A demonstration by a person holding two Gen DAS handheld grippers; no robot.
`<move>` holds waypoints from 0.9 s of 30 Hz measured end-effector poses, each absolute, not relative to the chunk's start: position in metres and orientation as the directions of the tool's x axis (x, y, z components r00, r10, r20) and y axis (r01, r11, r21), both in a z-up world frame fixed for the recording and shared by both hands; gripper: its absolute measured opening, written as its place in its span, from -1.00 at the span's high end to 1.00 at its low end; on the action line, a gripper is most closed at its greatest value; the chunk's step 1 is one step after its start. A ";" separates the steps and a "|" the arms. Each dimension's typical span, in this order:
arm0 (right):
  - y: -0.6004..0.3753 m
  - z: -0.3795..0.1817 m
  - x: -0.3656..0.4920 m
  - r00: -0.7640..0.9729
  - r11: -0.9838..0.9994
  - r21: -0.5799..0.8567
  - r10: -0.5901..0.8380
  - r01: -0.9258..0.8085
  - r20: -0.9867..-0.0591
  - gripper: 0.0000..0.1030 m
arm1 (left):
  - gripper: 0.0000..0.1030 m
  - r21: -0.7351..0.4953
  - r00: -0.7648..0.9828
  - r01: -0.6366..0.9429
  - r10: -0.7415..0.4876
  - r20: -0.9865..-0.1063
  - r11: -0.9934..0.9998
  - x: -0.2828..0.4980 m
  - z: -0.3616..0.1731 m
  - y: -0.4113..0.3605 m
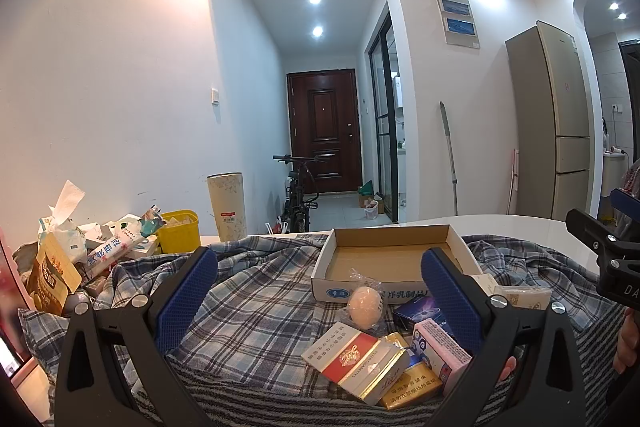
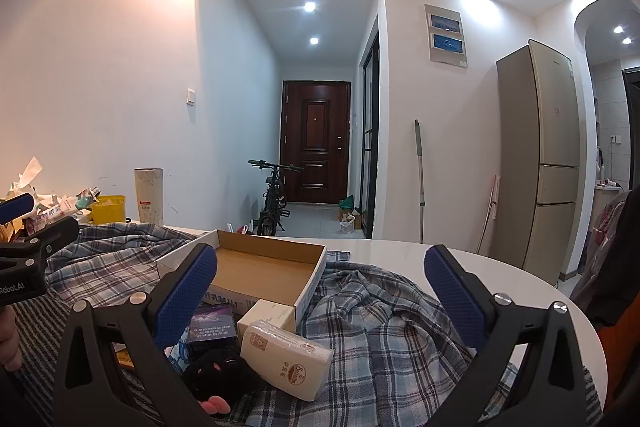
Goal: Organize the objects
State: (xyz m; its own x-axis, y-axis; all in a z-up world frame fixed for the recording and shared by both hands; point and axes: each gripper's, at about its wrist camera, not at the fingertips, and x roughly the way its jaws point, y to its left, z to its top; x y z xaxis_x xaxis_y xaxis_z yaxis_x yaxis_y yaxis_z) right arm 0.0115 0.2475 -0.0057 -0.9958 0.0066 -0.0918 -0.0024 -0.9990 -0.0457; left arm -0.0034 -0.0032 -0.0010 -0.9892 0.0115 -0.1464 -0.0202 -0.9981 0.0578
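Note:
An empty shallow cardboard box [image 1: 390, 259] [image 2: 260, 269] lies on a plaid cloth [image 1: 260, 307] [image 2: 380, 327]. In front of it lie a wrapped egg [image 1: 365, 303], a red and white cigarette pack [image 1: 352, 359], a gold pack [image 1: 412, 383], a pink box [image 1: 442, 347] and a dark blue box [image 1: 416, 313] [image 2: 210, 323]. A cream tissue pack [image 2: 286, 347] and a black hair tie [image 2: 220, 371] lie nearest in the right wrist view. My left gripper [image 1: 320, 291] stands open above the small items. My right gripper [image 2: 320, 291] stands open over the cloth, nothing between its fingers.
A clutter of snack bags and tissues [image 1: 72, 251], a yellow tub [image 1: 178, 231] and a tall patterned cup [image 1: 227, 205] [image 2: 149, 195] stand at the far left. The white table [image 2: 400, 251] curves off to the right. A fridge [image 2: 540, 163] and a bicycle [image 2: 274, 199] stand beyond.

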 end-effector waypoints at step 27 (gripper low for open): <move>0.249 -0.007 0.012 -0.995 -0.999 -0.046 0.008 -0.004 -0.097 -1.00 | -1.00 0.058 -0.989 -0.021 0.012 -0.146 -0.998 -0.003 -0.001 -0.003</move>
